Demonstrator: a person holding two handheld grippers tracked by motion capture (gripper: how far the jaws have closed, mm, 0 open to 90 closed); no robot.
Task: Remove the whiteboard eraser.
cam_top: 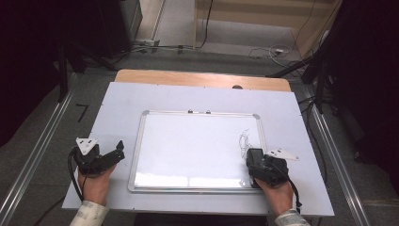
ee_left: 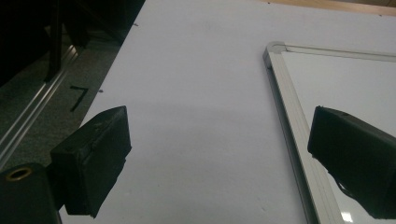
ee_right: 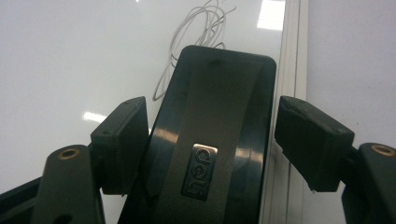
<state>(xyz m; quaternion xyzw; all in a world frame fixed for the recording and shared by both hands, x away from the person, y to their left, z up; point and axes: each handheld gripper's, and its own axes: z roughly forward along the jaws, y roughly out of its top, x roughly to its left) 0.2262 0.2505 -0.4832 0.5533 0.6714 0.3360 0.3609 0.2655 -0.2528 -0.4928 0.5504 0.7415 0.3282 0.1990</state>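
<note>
A white-surfaced whiteboard (cam_top: 188,141) with a silver frame (ee_left: 286,107) lies flat on the table's white sheet (cam_top: 188,96). Thin scribbled lines (cam_top: 244,138) (ee_right: 198,25) mark its right side. A black eraser (cam_top: 254,154) (ee_right: 219,107) with a small silver label rests on the board just below the scribble, beside the right frame rail (ee_right: 293,56). My right gripper (cam_top: 256,159) (ee_right: 212,121) straddles the eraser, a pad close to each long side with thin slivers of gap. My left gripper (cam_top: 113,153) (ee_left: 219,154) hovers wide open over the sheet at the board's left edge, nothing between its pads.
The wooden tabletop (cam_top: 202,79) shows beyond the sheet's far edge. Metal rails (cam_top: 37,155) run along the floor on both sides, and cables (cam_top: 268,51) lie on the floor behind the table. Dark stands flank the table.
</note>
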